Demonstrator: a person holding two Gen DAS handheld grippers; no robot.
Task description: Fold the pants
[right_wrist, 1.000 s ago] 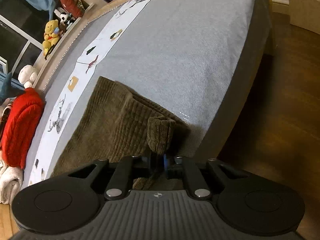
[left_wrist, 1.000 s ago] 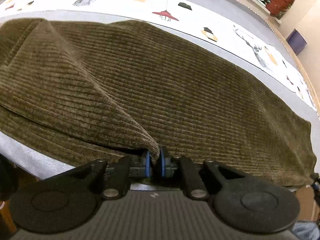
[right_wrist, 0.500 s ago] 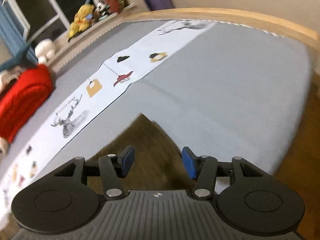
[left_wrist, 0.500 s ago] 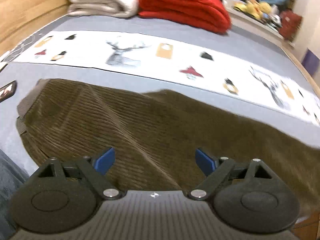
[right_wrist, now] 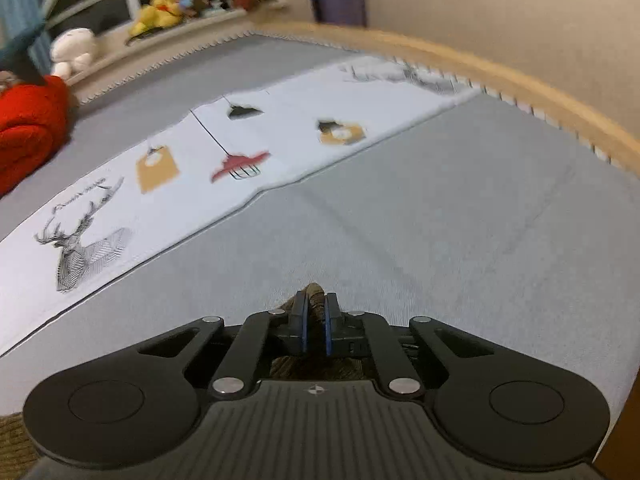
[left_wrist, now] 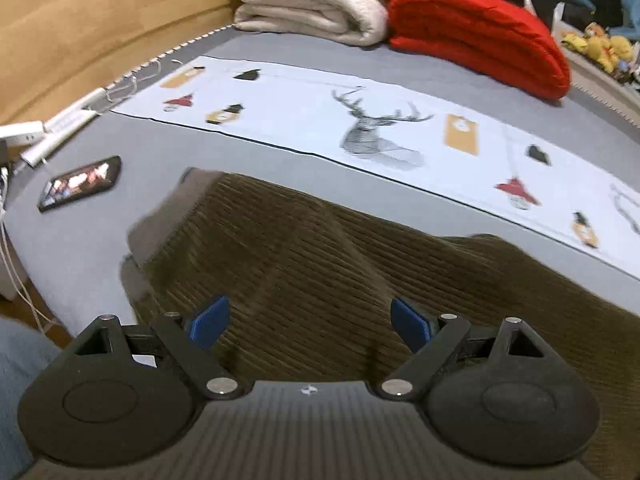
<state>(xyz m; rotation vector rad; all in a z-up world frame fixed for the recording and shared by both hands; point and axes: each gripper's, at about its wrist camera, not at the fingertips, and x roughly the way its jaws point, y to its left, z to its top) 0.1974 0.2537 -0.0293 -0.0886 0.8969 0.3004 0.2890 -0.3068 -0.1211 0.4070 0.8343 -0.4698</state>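
Brown corduroy pants [left_wrist: 320, 280] lie flat across the grey bed [left_wrist: 80, 248], with the waistband end [left_wrist: 160, 216] at the left. Above the cloth near that end hangs my left gripper [left_wrist: 308, 318], open wide, blue pads apart with nothing between them. In the right wrist view my right gripper [right_wrist: 315, 312] has its jaws closing. A small peak of the pants [right_wrist: 314, 292] is pinched between its blue pads and pokes out past the tips. More corduroy shows under the gripper body; the rest of the pants is hidden there.
A black phone [left_wrist: 80, 183] lies on the bed left of the waistband, near white cables [left_wrist: 60, 128]. A white printed runner [left_wrist: 380, 132] crosses the bed behind the pants. Folded cream [left_wrist: 312, 0] and red [left_wrist: 480, 36] blankets sit at the back. A wooden bed rim [right_wrist: 520, 92] curves along the right.
My left gripper let go of the pants fold, opened wide and drew up and leftward to the waistband end. My right gripper opened, swung round, then closed on a pinch of pants cloth.
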